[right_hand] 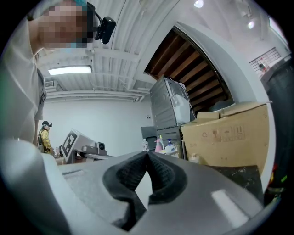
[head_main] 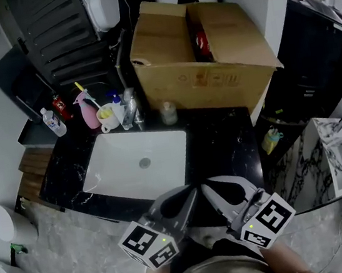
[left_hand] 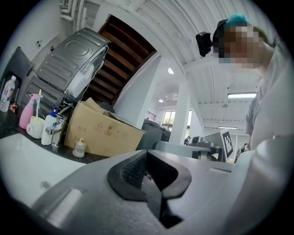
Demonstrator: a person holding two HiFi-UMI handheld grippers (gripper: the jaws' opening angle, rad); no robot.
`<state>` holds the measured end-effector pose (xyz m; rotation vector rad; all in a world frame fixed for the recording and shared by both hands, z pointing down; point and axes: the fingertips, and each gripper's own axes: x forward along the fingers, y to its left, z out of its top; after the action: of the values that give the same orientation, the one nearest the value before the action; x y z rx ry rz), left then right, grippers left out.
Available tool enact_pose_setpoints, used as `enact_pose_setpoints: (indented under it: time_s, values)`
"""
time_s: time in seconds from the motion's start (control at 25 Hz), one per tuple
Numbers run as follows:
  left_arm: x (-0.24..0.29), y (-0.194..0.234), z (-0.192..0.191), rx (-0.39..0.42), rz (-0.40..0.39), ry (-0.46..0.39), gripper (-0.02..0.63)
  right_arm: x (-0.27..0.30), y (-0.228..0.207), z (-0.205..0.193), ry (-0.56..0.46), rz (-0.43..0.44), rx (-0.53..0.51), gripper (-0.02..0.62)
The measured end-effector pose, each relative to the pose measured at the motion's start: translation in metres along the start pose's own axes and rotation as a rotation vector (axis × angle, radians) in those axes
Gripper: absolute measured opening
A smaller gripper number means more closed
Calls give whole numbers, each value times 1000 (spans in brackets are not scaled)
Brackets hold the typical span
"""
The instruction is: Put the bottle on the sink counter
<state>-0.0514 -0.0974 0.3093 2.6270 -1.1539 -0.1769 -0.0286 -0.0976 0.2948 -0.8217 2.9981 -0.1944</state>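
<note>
The box (head_main: 202, 46) on the counter (head_main: 222, 138) carries faint reddish print on its front. In the right gripper view a row of small handling symbols shows there, but none of it is clear enough to read. The bottle (head_main: 52, 122) has a pale label band around its middle, and its writing is too small to make out. Each gripper's cube (head_main: 147, 243) bears black-and-white square markers and no words.

The bottle stands upright, cap up and long axis vertical, at the counter's far left end, behind and to the left of the sink (head_main: 118, 165). It is clear, with a light cap. A small red bottle (head_main: 59, 107) stands just beside it, and a pink spray bottle (head_main: 85, 112) comes next toward the faucet (head_main: 130, 107). A cup (head_main: 106, 118) sits between the spray bottle and the faucet. A small glass jar (head_main: 168, 112) stands by the foot of the box.

Both grippers are held close to the person's body at the counter's near edge, well apart from the bottle. The left gripper (head_main: 190, 193) has its jaws pressed together, with nothing between the pads. The right gripper (head_main: 206, 187) also has its jaws pressed together on nothing.
</note>
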Motion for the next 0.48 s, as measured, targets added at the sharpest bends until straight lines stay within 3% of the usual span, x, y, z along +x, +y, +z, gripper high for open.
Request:
enact_pose_setpoints:
  time_s: [0.32,0.48]
  values:
    - [-10,-16,-3,16,20,-8,6,-14,10,1,10,10,-72,3]
    - [-18,-14,-4,15,46,-18,6,-14,8,1,7,8,-55,3]
